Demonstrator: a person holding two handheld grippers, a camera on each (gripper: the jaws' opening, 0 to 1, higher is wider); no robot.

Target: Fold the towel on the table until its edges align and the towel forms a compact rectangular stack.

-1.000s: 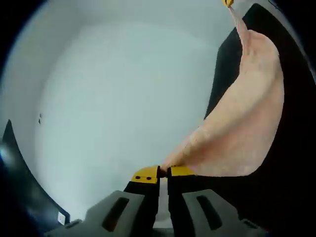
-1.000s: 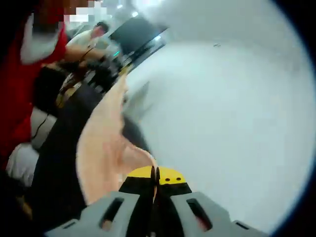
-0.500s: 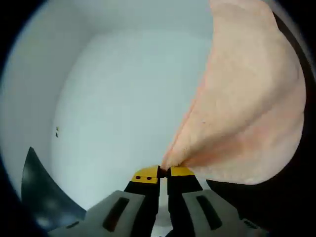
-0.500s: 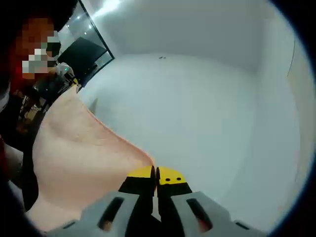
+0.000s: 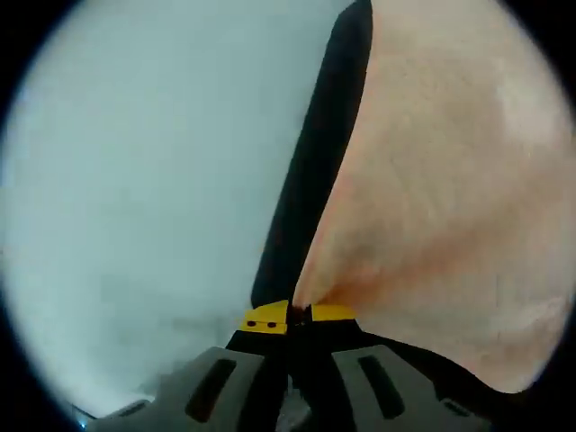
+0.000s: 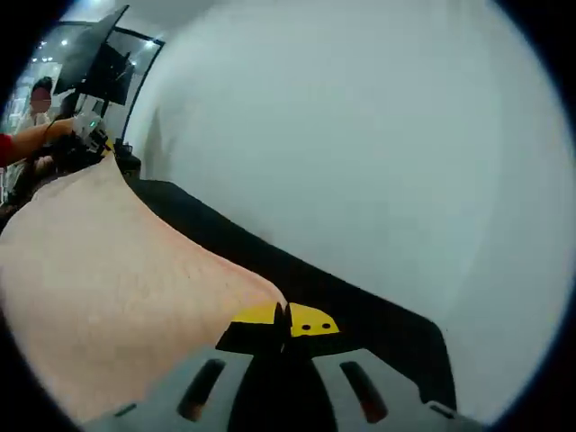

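left tongs [image 5: 299,315]: grey body, black jaws, yellow tips | right tongs [image 6: 286,320]: same, two dark dots

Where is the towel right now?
The towel spreads across the right side of the left gripper view, a corner pinched in the left gripper. In the right gripper view it covers the lower left, its corner pinched in the right gripper.

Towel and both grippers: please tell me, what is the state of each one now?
towel: spread out, held at an edge by both grippers
left gripper: shut on the towel's edge
right gripper: shut on the towel's edge
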